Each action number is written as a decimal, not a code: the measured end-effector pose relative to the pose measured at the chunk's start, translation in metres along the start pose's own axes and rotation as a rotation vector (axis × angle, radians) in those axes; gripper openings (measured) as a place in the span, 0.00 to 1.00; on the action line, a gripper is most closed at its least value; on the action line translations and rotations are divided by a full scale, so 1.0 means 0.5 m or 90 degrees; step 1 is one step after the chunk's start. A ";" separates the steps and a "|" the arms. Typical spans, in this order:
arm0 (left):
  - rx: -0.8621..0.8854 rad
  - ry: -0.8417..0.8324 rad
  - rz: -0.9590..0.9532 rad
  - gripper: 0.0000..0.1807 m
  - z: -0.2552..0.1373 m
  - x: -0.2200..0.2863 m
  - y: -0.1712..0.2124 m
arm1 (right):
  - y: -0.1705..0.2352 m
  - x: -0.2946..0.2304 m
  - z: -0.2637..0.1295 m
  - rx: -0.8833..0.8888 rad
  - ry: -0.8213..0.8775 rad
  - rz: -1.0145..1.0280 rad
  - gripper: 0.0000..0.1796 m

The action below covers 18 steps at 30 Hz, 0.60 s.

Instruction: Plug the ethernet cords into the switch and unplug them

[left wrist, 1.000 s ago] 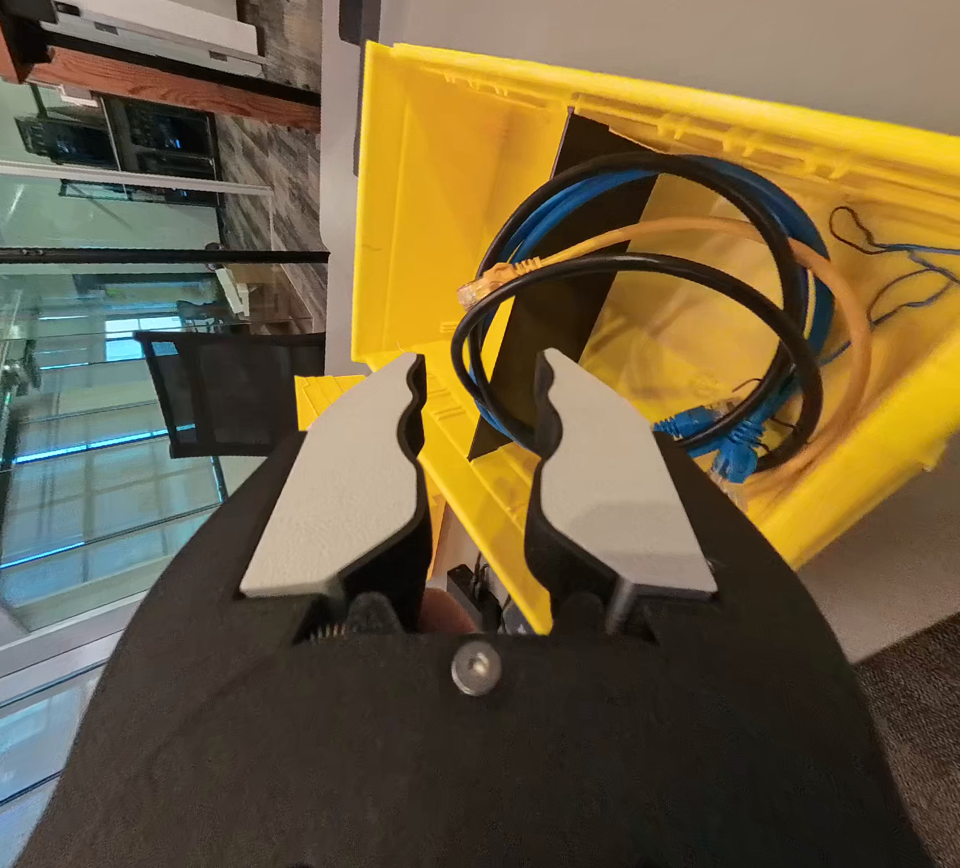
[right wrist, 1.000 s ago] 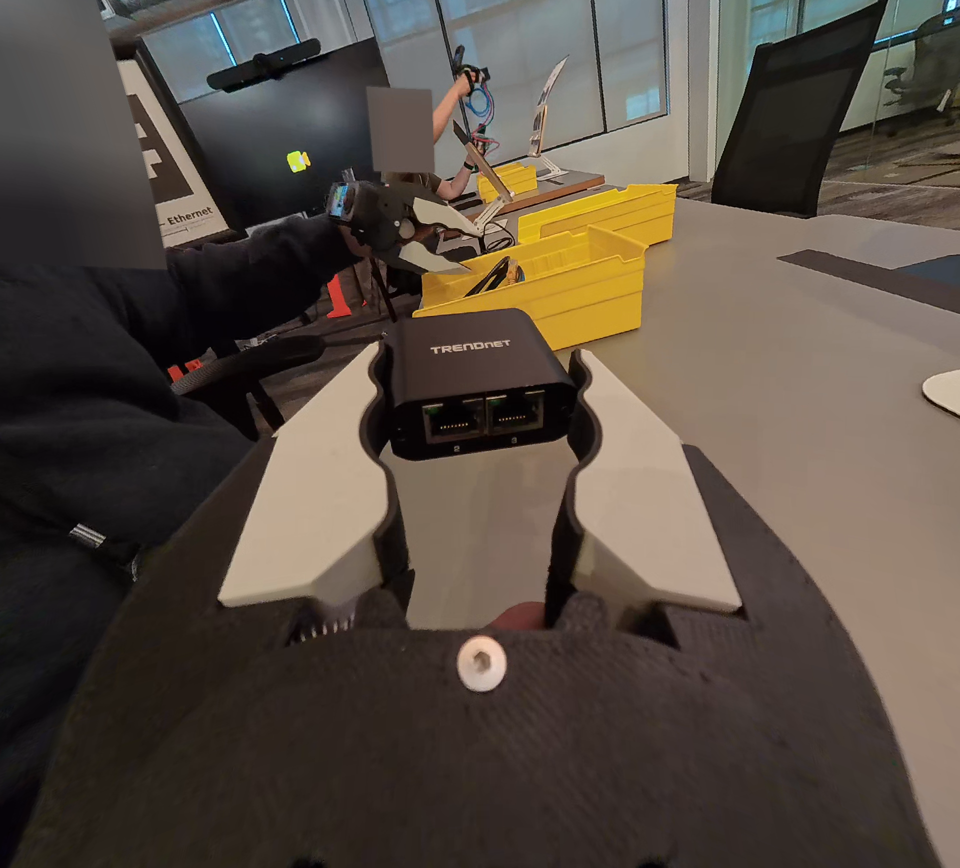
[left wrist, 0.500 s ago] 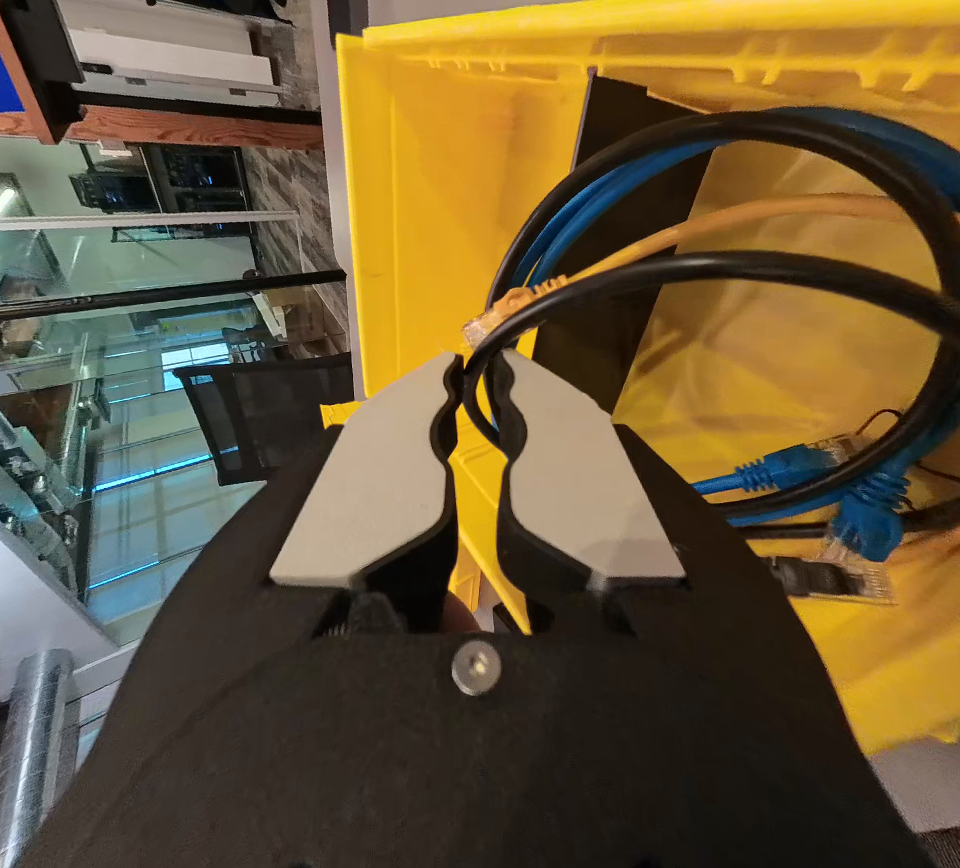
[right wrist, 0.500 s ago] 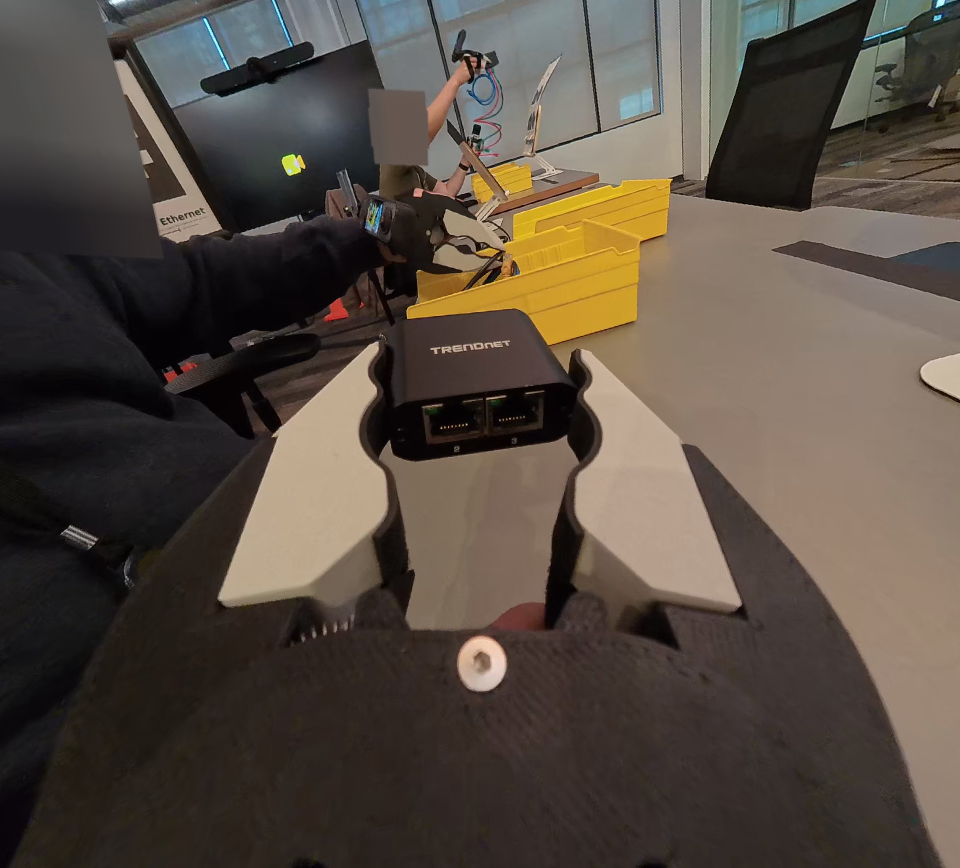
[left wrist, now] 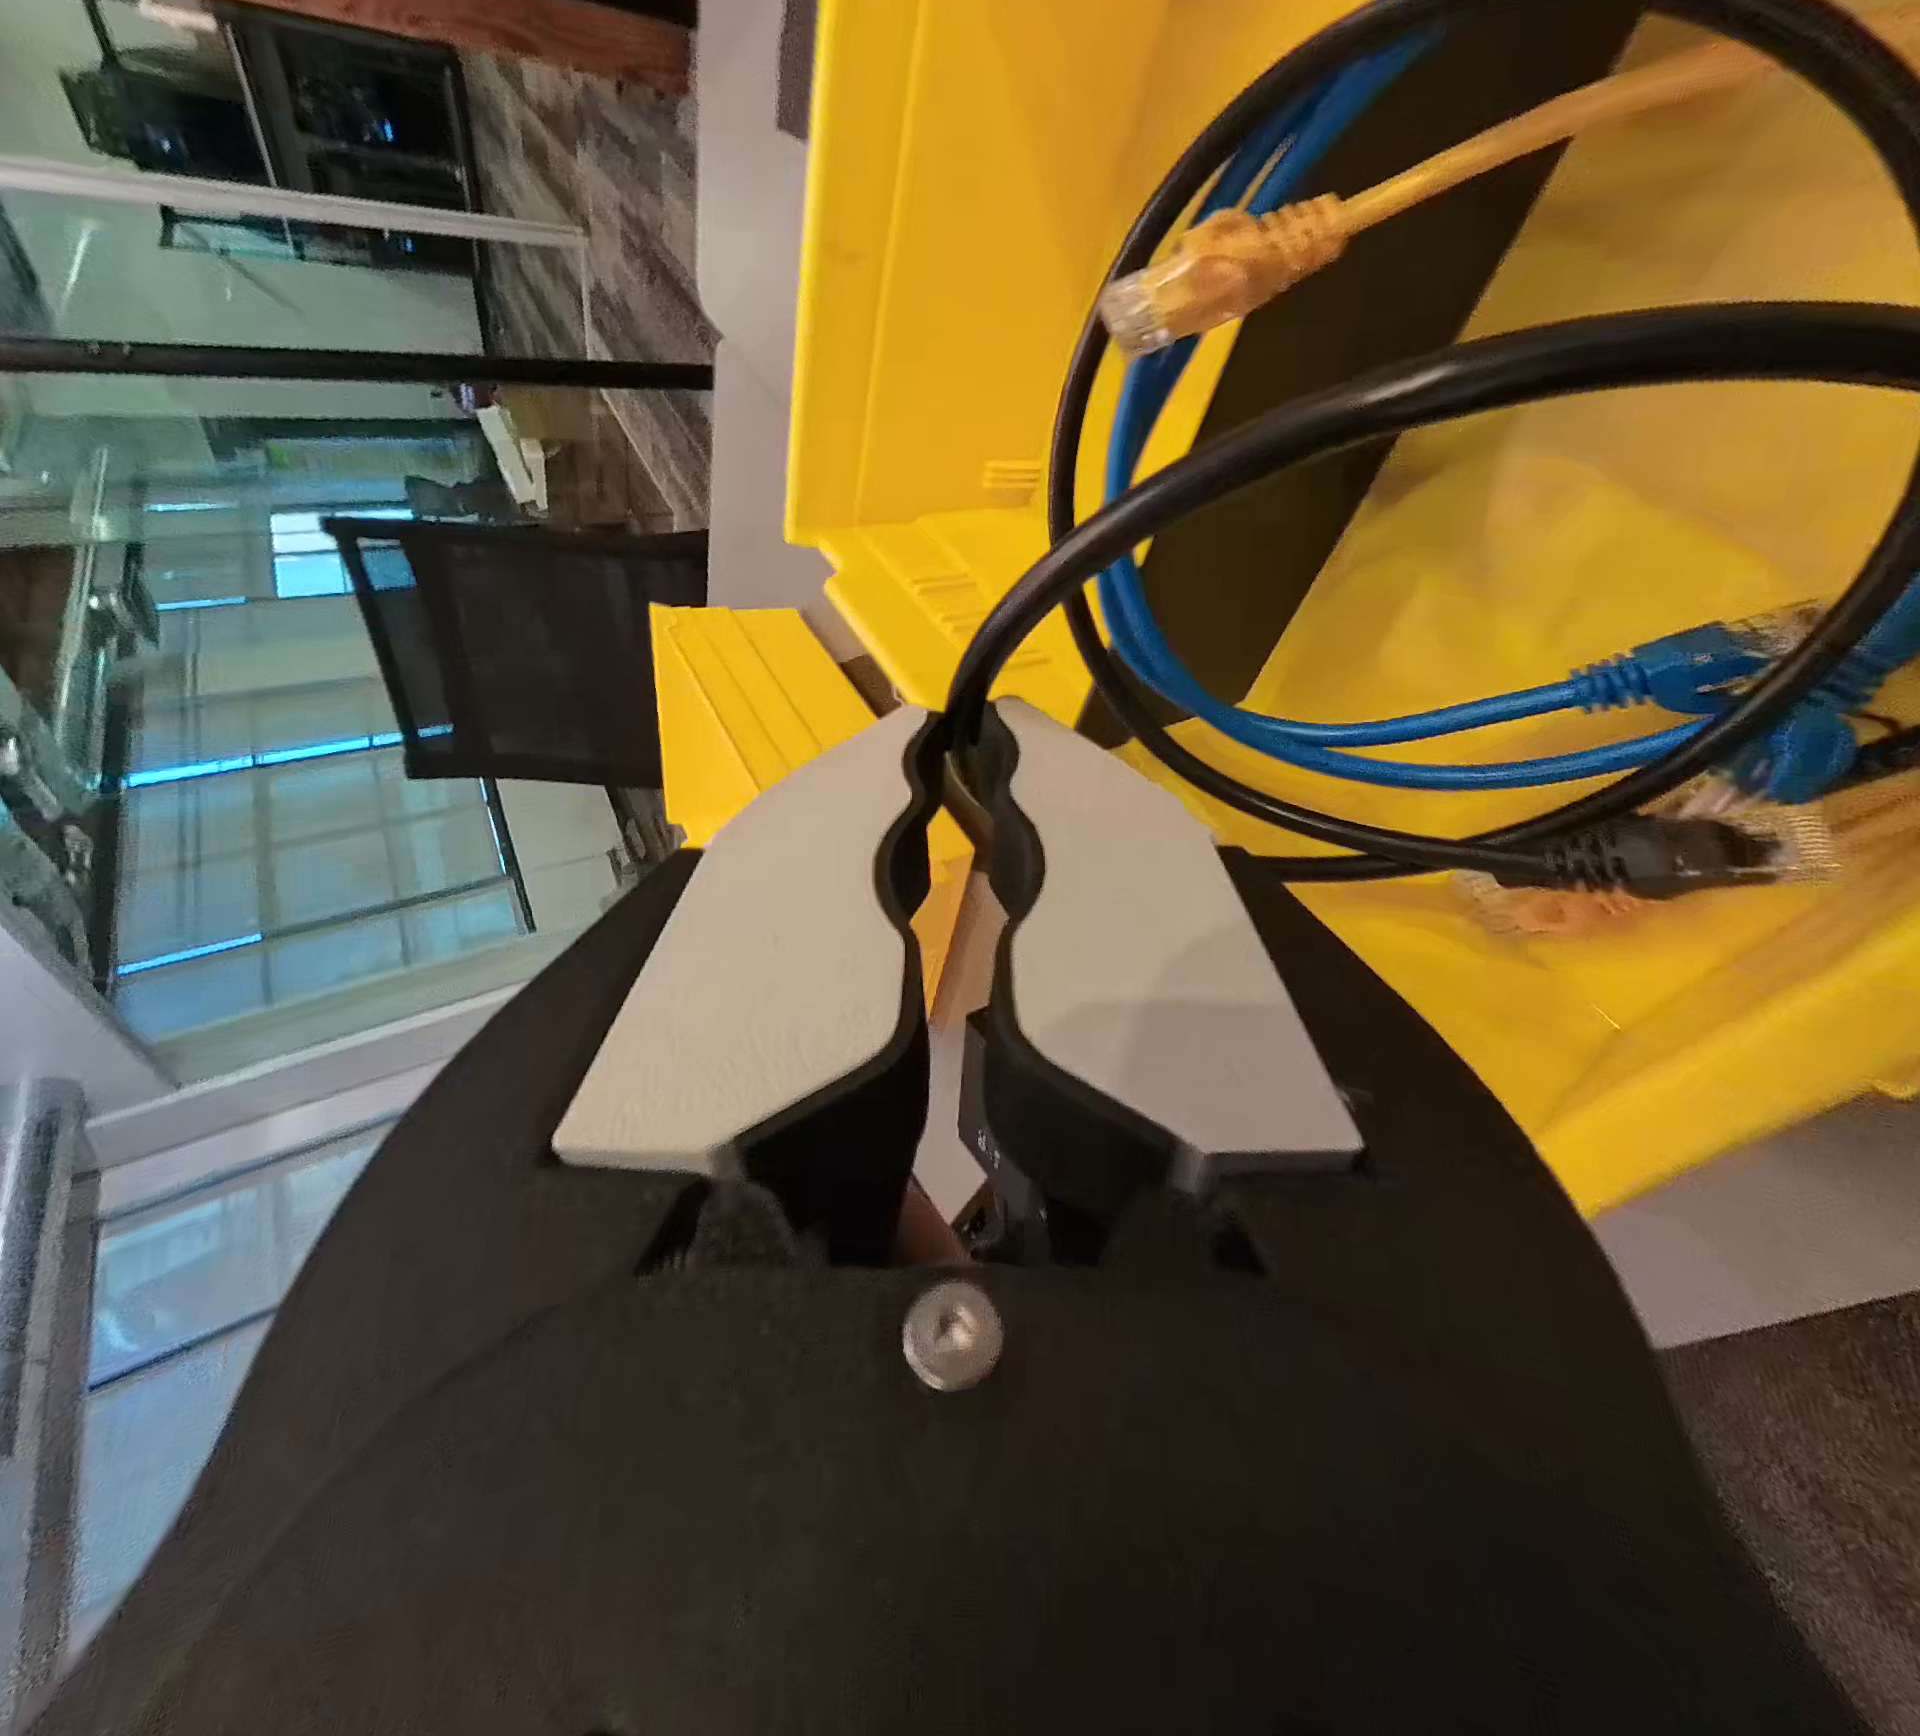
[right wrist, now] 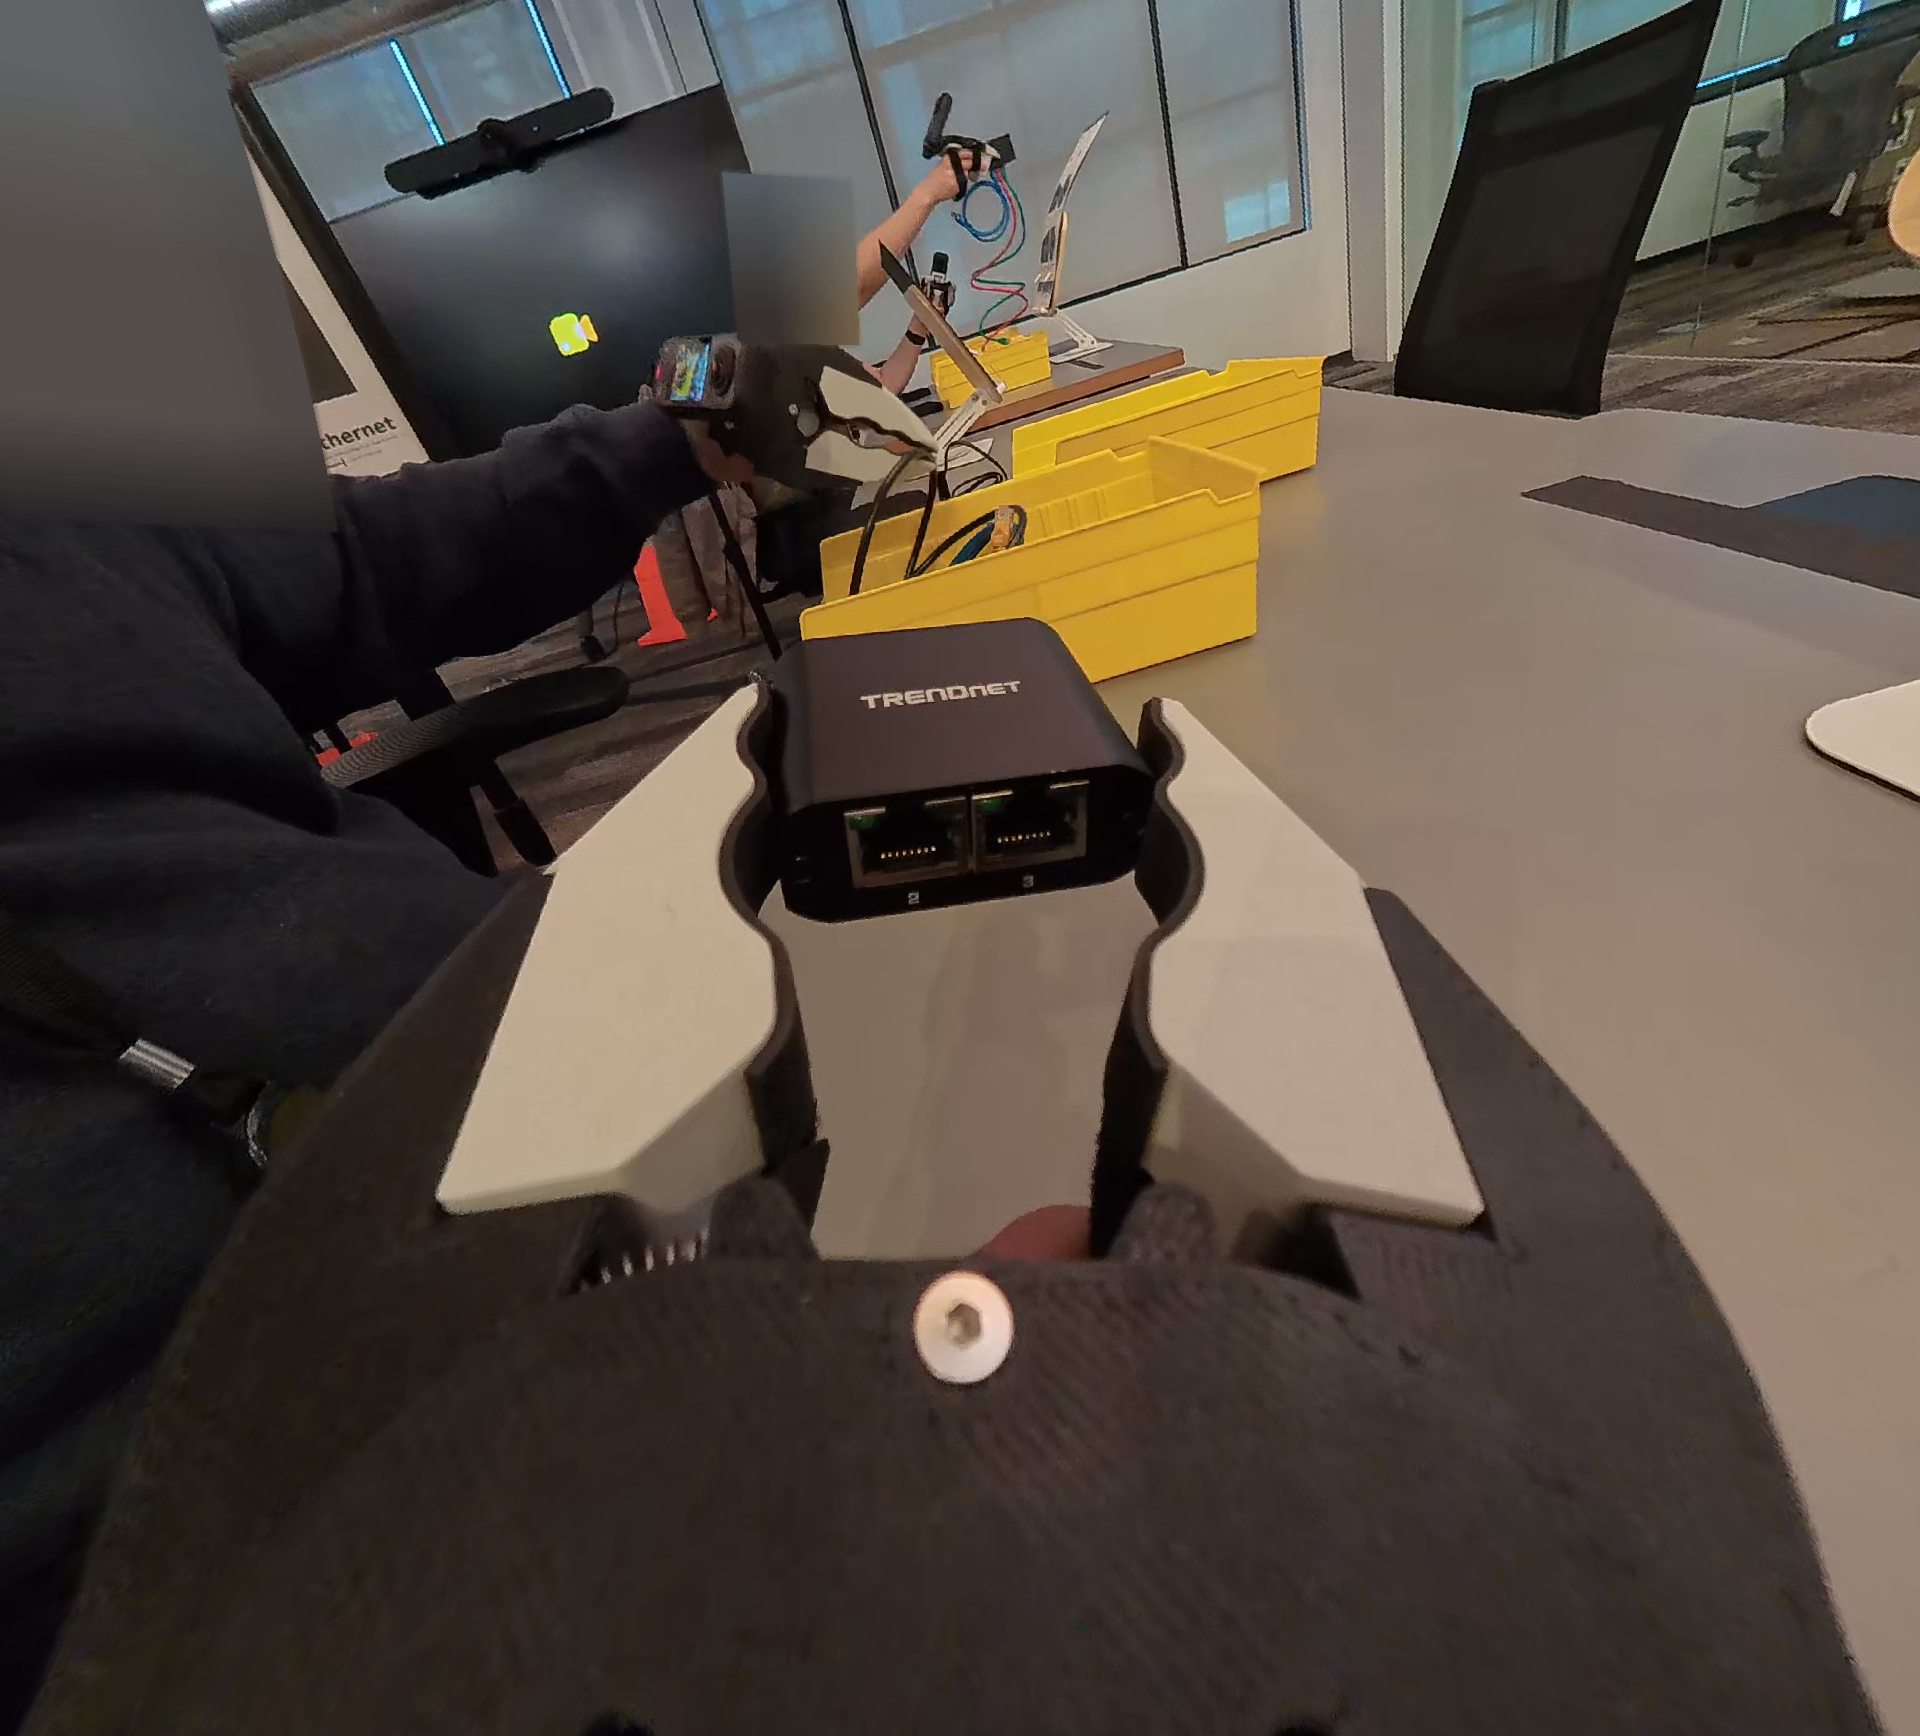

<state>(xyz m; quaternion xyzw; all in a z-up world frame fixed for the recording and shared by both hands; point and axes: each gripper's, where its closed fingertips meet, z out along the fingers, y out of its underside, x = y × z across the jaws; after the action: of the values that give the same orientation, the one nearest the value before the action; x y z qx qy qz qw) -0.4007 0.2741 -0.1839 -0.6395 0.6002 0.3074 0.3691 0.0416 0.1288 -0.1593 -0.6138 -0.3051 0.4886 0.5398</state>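
Note:
My left gripper is shut on a black ethernet cord, pinched near the fingertips. The cord loops up out of a yellow bin that also holds blue cords and a yellow cord. The black cord's plug hangs low at the right. My right gripper is shut on a small black switch with two empty ports facing me, held over the grey table. The left gripper also shows in the right wrist view, lifting the black cord above the bin.
A second yellow bin sits behind the first. A black mesh chair stands at the table's far side. A white pad lies at the right edge. Another person with grippers and cords works at a far table. My dark sleeve fills the left.
My left gripper closed fully on the black cord and lifted it up out of the bin. The right gripper kept the switch still.

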 end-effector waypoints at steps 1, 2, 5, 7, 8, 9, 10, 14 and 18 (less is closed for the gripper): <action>-0.002 -0.006 -0.009 0.03 -0.004 -0.008 0.003 | -0.001 0.000 -0.001 0.000 0.001 0.000 0.38; -0.004 -0.015 -0.017 0.03 -0.007 -0.017 0.006 | -0.001 0.000 -0.002 0.000 0.001 0.000 0.38; -0.007 -0.045 -0.040 0.03 -0.018 -0.045 0.012 | -0.003 0.001 -0.004 0.001 0.004 -0.001 0.38; 0.004 -0.058 -0.052 0.03 -0.029 -0.060 0.007 | -0.004 0.002 -0.005 0.003 0.005 -0.002 0.38; 0.005 -0.069 -0.052 0.03 -0.035 -0.069 0.007 | -0.005 0.002 -0.005 0.003 0.005 -0.002 0.38; 0.008 -0.074 -0.051 0.03 -0.042 -0.076 0.005 | -0.005 0.002 -0.005 0.004 0.006 -0.002 0.38; 0.013 -0.083 -0.052 0.03 -0.049 -0.085 0.002 | -0.004 0.003 -0.005 0.004 0.006 -0.001 0.38; 0.026 -0.115 -0.055 0.03 -0.084 -0.122 -0.009 | -0.003 0.006 -0.008 0.004 0.009 -0.001 0.38; 0.047 -0.156 -0.066 0.03 -0.134 -0.178 -0.037 | -0.007 0.008 -0.012 0.006 0.014 -0.005 0.38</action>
<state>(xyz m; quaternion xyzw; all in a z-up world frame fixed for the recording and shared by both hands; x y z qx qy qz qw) -0.3937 0.2661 -0.0713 -0.6135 0.5275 0.3415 0.4783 0.0490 0.1309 -0.1576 -0.6154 -0.2992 0.4809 0.5481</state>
